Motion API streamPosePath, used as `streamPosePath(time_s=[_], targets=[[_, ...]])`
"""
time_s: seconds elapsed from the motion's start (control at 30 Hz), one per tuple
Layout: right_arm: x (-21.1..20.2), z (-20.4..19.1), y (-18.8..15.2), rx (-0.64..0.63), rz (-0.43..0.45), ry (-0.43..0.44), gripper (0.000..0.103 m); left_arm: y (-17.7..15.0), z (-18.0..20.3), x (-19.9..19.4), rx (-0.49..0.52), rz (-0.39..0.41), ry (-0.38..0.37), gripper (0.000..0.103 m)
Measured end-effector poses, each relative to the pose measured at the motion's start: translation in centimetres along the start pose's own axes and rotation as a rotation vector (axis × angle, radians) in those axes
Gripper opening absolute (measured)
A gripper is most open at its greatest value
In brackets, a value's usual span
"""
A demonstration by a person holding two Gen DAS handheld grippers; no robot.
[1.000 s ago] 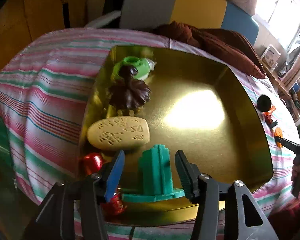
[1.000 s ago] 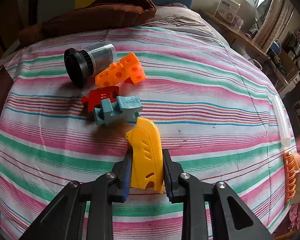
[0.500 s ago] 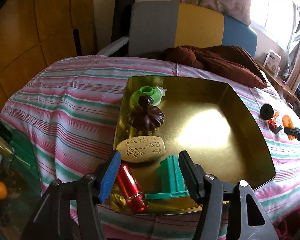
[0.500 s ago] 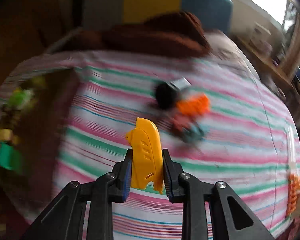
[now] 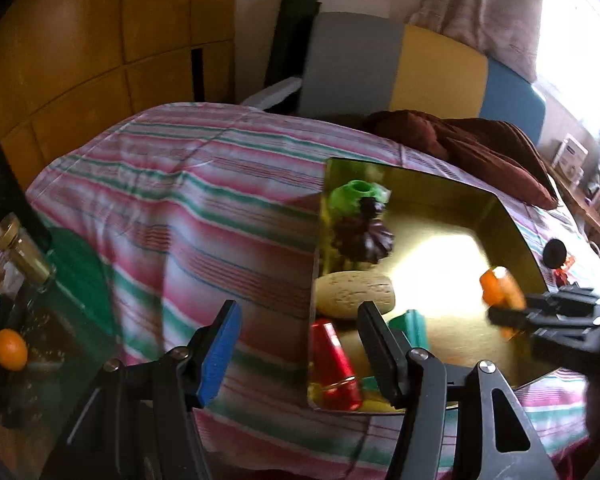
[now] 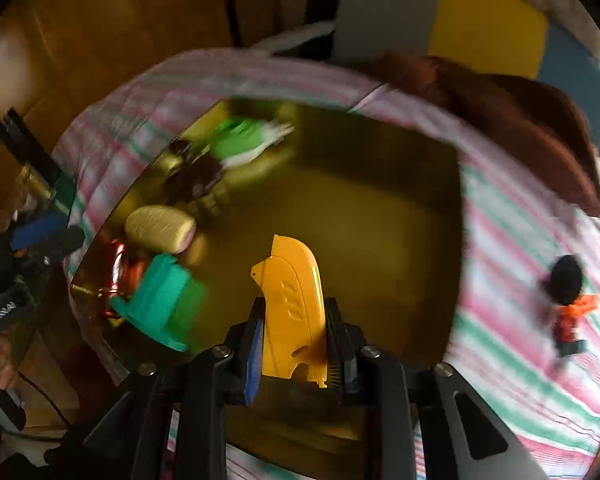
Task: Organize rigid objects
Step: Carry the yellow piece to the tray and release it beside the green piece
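Right wrist view shows the right hand-held gripper (image 6: 294, 354) clamped on one yellow plastic piece (image 6: 294, 308), held upright over the bare middle of one gold tray (image 6: 380, 220). The tray lies on a bed with a pink, green and white striped bedspread (image 6: 520, 320).

Five things sit in a line along the tray's left side: one bright green piece (image 5: 354, 196) at the far end, one dark brown flower-shaped piece (image 5: 364, 236), one beige oval piece (image 5: 354, 294), one teal stepped piece (image 6: 160, 300) and one red metallic cylinder (image 5: 332, 364) at the near corner.

Out on the bedspread, right of the tray, lies a small cluster: one black round-ended object (image 6: 566, 278), one orange block (image 6: 582, 304) and one red piece (image 6: 566, 330), touching or nearly so; motion blur hides the rest.

Left wrist view has the left hand-held gripper (image 5: 296, 344) partly open with nothing between its fingers, hanging over the tray's near-left edge and the bedspread beside it.
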State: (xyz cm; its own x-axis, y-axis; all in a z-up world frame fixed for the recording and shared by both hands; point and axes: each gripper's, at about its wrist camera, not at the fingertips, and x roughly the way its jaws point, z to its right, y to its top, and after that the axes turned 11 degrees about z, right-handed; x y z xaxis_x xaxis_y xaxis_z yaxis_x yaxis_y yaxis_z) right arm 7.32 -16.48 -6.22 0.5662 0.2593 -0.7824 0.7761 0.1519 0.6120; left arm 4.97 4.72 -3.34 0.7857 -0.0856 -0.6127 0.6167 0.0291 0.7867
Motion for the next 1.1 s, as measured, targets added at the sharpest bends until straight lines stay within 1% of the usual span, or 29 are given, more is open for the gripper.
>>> streamPosePath(time_s=[0.1,0.23,0.33,0.4,0.57,0.73,0.9,1.0,1.1], targets=[[2.0,-1.5,-0.3,-0.012,-0.051,-0.006,0.026,-0.3,-0.9,0.1,-0.021,-0.006,0.008,0.061],[2.9,-2.2,-0.5,0.016,-0.064,0.052,0.026,-0.9,-1.2,0.3,-0.032,-0.018,0.011,0.061],[3.6,-2.3,-1.0,0.051,-0.077,0.088,0.027,-1.0,-1.1,0.1,-0.029,-0.015,0.011,0.065],[3.9,-2.4,-1.3,0.063,-0.087,0.105,0.029,-1.1,-1.0,0.0,-0.021,-0.010,0.014,0.067],[2.8,-2.0,-1.5,0.105,-0.066,0.150,0.033,-1.0,-0.5,-0.1,-0.007,-0.010,0.016,0.067],[0.1,-1.1,-1.0,0.122,0.032,0.157,0.034,-0.5,0.2,-0.6,0.018,0.011,0.015,0.067],[-2.9,0.5,-0.6,0.102,0.122,0.081,0.034,-0.2,1.4,-1.2,0.054,0.032,0.002,0.067],[-4.8,2.5,-0.6,0.118,0.169,0.030,0.034,0.0,2.3,-1.5,0.081,0.041,-0.009,0.067],[-6.2,5.1,-0.8,0.126,0.204,-0.050,0.034,0.2,3.3,-1.7,0.100,0.047,-0.023,0.070]])
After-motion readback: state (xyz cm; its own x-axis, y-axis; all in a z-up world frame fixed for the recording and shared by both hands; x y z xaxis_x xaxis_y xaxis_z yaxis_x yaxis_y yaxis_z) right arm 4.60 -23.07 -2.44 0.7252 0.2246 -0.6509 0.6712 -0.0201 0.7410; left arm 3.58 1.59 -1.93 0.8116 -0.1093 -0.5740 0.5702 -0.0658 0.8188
